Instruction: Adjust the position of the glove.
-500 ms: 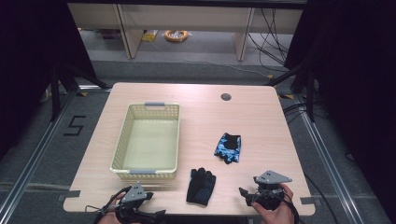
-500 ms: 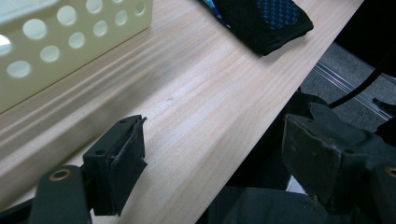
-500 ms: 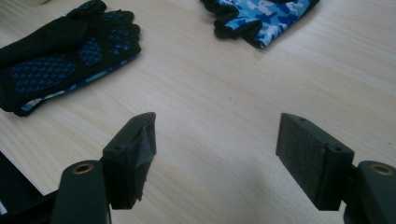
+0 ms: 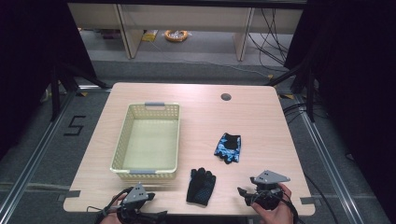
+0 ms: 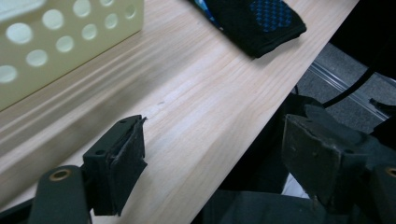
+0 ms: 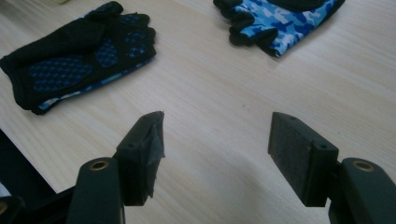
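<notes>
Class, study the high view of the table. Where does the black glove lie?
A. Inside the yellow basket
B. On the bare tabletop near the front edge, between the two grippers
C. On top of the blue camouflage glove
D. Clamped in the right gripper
B. The black glove lies flat on the table near its front edge, outside the basket, apart from the blue camouflage glove, between the left gripper and right gripper, both open.

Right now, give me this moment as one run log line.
left gripper: open, empty | right gripper: open, empty | pale yellow perforated plastic basket: empty | black knit glove, blue camouflage fingerless glove: flat on light wooden table
</notes>
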The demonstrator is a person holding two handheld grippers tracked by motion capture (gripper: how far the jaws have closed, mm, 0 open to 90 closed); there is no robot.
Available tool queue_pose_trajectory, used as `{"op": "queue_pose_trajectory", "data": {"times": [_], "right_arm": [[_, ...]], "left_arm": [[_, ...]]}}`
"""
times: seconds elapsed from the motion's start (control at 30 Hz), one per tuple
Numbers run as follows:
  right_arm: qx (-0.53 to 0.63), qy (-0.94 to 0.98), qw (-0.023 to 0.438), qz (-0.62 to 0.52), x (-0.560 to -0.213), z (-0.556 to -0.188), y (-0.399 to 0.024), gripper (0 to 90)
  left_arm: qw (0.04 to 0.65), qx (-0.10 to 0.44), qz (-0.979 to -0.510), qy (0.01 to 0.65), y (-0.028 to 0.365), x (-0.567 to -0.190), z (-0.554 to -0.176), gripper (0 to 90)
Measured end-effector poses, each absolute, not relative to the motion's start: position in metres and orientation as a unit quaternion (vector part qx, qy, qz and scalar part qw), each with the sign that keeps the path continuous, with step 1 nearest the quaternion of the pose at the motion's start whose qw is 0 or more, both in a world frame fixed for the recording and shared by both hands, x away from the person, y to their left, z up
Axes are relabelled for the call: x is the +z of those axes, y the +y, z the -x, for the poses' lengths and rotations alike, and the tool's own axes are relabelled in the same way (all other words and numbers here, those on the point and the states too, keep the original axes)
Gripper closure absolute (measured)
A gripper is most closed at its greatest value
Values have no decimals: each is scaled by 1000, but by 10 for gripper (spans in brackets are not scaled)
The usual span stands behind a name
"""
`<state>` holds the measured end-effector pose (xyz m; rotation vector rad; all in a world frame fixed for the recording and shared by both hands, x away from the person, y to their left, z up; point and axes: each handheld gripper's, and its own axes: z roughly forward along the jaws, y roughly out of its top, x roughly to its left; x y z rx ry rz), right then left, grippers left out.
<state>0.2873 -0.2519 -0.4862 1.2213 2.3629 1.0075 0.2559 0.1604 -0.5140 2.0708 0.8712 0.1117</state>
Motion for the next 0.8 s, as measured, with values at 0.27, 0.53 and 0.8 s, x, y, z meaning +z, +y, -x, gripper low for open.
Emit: {"op": "queue_pose_trajectory", "data": {"times": [0.27,0.53,0.8], "right_arm": [[361,828,150,-402,-485,-291,-244,375],[377,837,150,-368,-475,-301,-226,407],[374,858,147,-320,-472,-315,-199,478]], "left_arm": [[436,44,-831,344,154,-513,-258,210],[435,34,-835,335,131,-513,-260,216],[435,43,-845,308,110,-513,-262,248]]}}
